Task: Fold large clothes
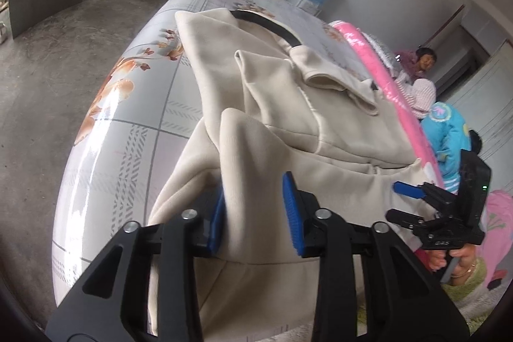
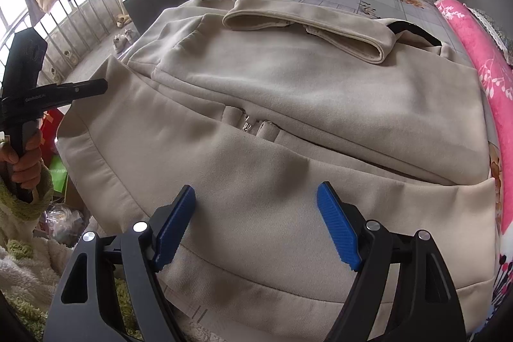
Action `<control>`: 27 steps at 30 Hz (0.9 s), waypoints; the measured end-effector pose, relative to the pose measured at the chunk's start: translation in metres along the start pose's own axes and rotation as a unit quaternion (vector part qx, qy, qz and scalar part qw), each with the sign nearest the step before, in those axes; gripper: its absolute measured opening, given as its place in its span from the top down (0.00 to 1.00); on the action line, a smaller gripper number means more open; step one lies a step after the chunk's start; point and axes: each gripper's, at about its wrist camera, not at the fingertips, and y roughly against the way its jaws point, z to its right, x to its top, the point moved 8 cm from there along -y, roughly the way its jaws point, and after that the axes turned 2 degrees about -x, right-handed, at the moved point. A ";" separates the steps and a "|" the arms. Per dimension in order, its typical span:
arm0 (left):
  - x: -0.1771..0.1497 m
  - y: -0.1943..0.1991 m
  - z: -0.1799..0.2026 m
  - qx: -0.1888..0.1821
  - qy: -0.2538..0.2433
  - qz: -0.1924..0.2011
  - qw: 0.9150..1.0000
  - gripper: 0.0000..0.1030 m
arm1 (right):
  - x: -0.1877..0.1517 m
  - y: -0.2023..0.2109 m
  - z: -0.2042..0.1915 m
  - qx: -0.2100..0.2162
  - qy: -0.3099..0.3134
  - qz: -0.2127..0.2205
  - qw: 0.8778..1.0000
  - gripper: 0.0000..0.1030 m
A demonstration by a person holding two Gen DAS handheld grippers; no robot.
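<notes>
Left claw (image 1: 256,213), left wrist view: a raised ridge of the cream coat (image 1: 288,124) stands between the blue pads. The left pad looks to press the cloth; the right pad shows a sliver of gap, so a firm grip is likely but not certain at this angle. Coat lies spread on the bed (image 1: 134,124), long axis running away from the claw toward the dark-trimmed far edge. The ridge held is at the coat's near left side. Right claw (image 1: 413,204) sits off to the right, over the near hem, person's hand (image 1: 458,262) on its handle.

Right wrist view: right claw (image 2: 256,223) jaws wide apart, nothing between them, hovering just above the near hem of the coat (image 2: 304,92). Folded sleeve lies crosswise at the far end. Left claw (image 2: 77,92) at the coat's left edge, so it is nearer the side to be folded.

Writing: pale lettering on the left claw's body, roughly "GenRobot", too small to be sure.
</notes>
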 end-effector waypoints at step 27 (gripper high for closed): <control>-0.014 -0.010 0.035 0.289 -0.174 -0.018 0.941 0.84 | -0.034 0.054 0.066 -0.046 -0.109 0.050 0.992 0.42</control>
